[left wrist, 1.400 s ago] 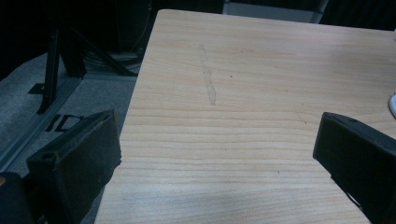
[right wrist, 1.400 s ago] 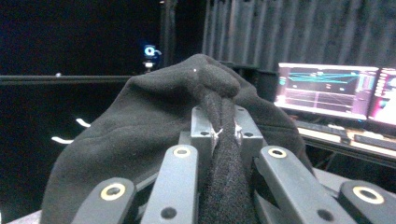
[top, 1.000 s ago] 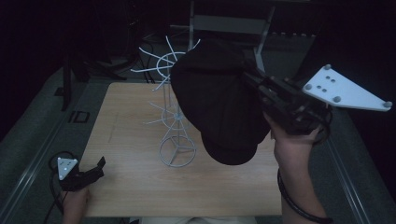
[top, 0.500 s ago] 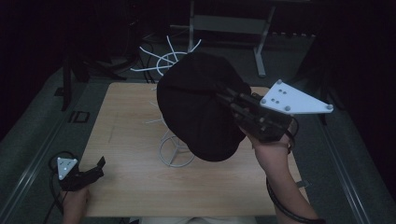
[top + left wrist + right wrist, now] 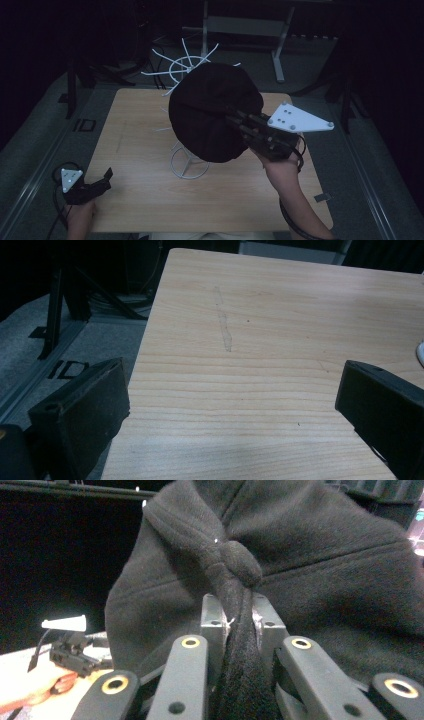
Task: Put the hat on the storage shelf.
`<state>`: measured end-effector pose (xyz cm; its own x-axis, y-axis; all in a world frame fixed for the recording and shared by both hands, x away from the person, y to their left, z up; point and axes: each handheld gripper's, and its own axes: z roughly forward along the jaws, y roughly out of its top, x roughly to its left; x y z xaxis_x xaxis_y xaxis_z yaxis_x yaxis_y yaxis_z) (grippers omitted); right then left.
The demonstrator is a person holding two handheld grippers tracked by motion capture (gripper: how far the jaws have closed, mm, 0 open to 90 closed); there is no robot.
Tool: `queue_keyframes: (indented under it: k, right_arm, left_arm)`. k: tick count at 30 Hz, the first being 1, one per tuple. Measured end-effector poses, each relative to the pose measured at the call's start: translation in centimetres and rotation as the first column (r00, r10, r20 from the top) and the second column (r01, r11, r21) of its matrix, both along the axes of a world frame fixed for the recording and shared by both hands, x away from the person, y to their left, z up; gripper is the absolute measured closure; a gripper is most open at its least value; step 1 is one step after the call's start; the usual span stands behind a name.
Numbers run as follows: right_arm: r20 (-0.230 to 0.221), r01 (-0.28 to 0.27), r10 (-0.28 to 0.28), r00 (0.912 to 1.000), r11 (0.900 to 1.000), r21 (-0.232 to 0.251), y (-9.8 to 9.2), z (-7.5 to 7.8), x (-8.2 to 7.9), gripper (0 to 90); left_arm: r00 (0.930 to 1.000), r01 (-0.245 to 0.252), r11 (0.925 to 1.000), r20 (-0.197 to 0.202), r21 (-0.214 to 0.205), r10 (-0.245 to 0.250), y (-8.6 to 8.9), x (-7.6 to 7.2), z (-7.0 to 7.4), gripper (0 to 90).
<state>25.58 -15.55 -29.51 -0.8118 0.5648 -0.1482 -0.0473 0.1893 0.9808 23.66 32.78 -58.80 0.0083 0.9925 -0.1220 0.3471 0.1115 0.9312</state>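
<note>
My right gripper, jaws clamped on the black hat's knotted tie, has carried it leftward over the white rack, so hanging seems near; my left gripper rests wide-jawed on the worktop.

Bench centre is blocked: white wire stand sits mid-bench, ring base on the wood, prongs fanning out toward the far edge. Black fleece hat hangs over the stand's upper part, covering the middle and right-of-centre airspace; right tool clamped on a fold of it, with its grey plate sticking out right. Left half of the bench is bare wood, open passage from near edge to far edge. Left tool at near-left corner, jaws apart, bare wood between them. Near-right strip is taken by the right forearm.
</note>
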Motion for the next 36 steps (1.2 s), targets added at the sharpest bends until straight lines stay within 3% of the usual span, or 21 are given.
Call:
queue_keyframes:
  k: [2, 7, 12, 26, 32, 36]
  right_arm:
    - [-0.002, -0.001, 0.001, 1.0, 1.0, 0.0, 0.0, -0.2, 0.0, 78.3]
    - [-0.014, -0.017, 0.017, 0.9998, 0.9996, 0.024, -0.6, -1.0, 0.3, 65.4]
    - [-0.017, -0.008, 0.008, 0.9998, 0.9992, 0.04, -1.3, -1.1, 0.4, 58.1]
    - [0.01, 0.025, -0.026, 0.9996, 0.9956, 0.091, -4.6, -0.5, -0.7, 41.1]
    - [-0.013, 0.065, -0.064, 0.9979, 0.9953, 0.072, -6.6, -1.4, -0.2, 34.5]
    - [-0.031, 0.11, -0.109, 0.9935, 0.9933, 0.035, -7.9, -2.8, 0.5, 27.6]
  left_arm:
    - [1.0, 0.0, 1.0, 0.0, 0.0, 0.0, 0.0, 0.0, 0.0, 1.5]
    - [1.0, 0.001, 1.0, -0.003, 0.002, -0.001, 0.0, 0.0, 0.0, 1.4]
    - [1.0, 0.001, 1.0, -0.002, 0.003, -0.001, 0.0, 0.0, 0.0, 1.5]
    - [1.0, 0.0, 1.0, -0.002, 0.004, 0.0, 0.0, 0.0, 0.0, 1.5]
    - [1.0, 0.0, 1.0, -0.002, 0.004, 0.0, 0.0, 0.0, 0.0, 1.4]
    - [1.0, 0.0, 1.0, -0.004, 0.005, 0.0, 0.0, 0.0, 0.0, 1.4]
